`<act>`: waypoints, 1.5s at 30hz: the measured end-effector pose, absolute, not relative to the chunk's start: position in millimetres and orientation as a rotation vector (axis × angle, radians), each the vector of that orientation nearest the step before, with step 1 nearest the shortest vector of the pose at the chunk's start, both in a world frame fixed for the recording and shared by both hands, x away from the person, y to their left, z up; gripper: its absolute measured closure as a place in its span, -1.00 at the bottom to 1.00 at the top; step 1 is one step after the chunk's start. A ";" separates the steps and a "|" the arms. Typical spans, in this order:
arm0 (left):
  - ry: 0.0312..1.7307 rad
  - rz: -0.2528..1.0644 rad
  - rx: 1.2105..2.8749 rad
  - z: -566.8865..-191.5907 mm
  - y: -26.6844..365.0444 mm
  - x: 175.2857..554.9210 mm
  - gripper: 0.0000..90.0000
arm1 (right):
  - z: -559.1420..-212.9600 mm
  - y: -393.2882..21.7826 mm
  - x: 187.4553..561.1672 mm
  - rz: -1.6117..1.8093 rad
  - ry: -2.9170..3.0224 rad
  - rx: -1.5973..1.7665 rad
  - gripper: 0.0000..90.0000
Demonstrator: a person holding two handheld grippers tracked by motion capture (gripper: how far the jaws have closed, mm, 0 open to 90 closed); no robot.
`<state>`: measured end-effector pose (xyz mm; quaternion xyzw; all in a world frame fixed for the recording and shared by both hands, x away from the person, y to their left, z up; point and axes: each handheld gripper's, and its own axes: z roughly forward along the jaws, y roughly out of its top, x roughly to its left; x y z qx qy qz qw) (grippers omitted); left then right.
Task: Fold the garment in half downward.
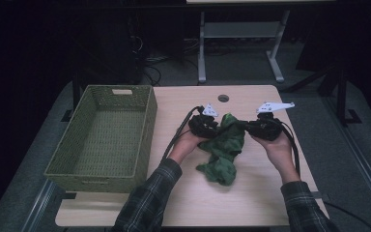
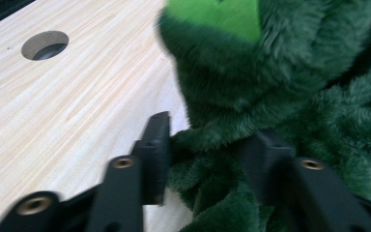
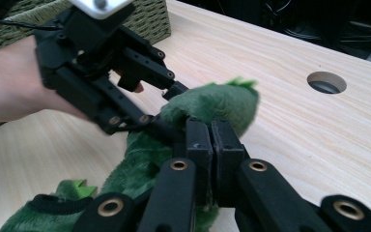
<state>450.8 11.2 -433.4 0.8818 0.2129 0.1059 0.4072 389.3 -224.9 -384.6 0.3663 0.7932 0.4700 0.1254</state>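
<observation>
Both our grippers pinch the green plush toy [image 1: 224, 147] over the table [image 1: 183, 193]: left gripper [image 2: 207, 145] clamped on fur, right gripper [image 3: 211, 145] squeezed tight on fabric.

A basket [image 1: 104, 137] sat on the left part of the desk [image 1: 251, 188], its long side running front to back. Right of it, near the desk's middle, lay a plush garment [image 1: 224, 150]. The left tongs [image 1: 211, 126] met its left upper edge and the right tongs [image 1: 245, 126] its right. A round hole [image 1: 223, 98] lay behind them.
</observation>
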 end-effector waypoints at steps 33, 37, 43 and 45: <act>0.462 0.245 2.142 -387.3 69.4 337.4 0.93 | -395.9 -225.5 310.6 1.402 2.378 0.950 0.95; 0.435 0.232 2.156 -391.0 75.2 322.7 0.93 | -398.9 -222.6 296.0 1.395 2.414 0.923 0.95; 0.428 0.185 2.178 -407.7 81.9 310.0 0.93 | -412.2 -219.0 279.8 1.393 2.460 0.906 0.95; 0.418 0.172 2.188 -413.7 82.8 306.4 0.93 | -417.5 -217.7 275.7 1.383 2.473 0.909 0.94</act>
